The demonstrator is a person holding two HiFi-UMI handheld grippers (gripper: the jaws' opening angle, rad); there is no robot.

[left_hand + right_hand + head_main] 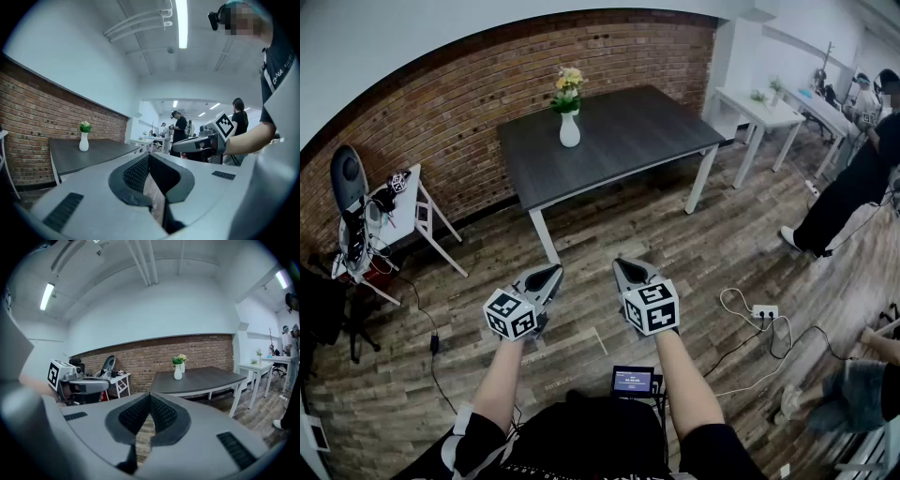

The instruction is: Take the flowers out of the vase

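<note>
No part of the task had been done. The left gripper [547, 275] was held clenched, nothing between its jaws, over the wooden floor [694, 246] and well apart from the dark tabletop [637, 141]. Beyond it, the white vase [569, 130] was seen upright near the tabletop's far edge, by the brick wall, with the flowers [568, 86] standing in it untouched. The right gripper [625, 269] was likewise clenched on nothing, equally distant. The whole job was judged to be left: the tabletop to be approached, the stems to be grasped, and the flowers to be lifted clear.
</note>
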